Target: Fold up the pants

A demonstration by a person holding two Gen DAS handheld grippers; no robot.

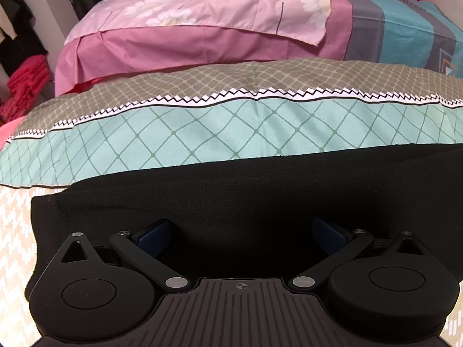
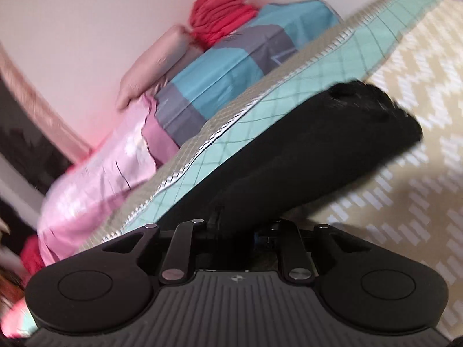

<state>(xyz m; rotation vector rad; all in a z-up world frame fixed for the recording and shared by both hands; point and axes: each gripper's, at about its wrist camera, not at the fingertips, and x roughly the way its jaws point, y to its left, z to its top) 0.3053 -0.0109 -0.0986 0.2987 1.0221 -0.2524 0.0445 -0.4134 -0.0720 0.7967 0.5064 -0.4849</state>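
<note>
Black pants lie flat on the bed, filling the lower middle of the left wrist view. My left gripper is open just above them, its blue-padded fingers spread wide and empty. In the right wrist view, which is blurred and tilted, my right gripper is shut on the black pants, a thick folded part of which runs up and right from between the fingers, lifted off the bedding.
The bed carries a cream zigzag cover, a teal and beige diamond-patterned quilt, pink floral bedding and a blue and grey quilt. Red folded clothes are stacked at the left and at the far right.
</note>
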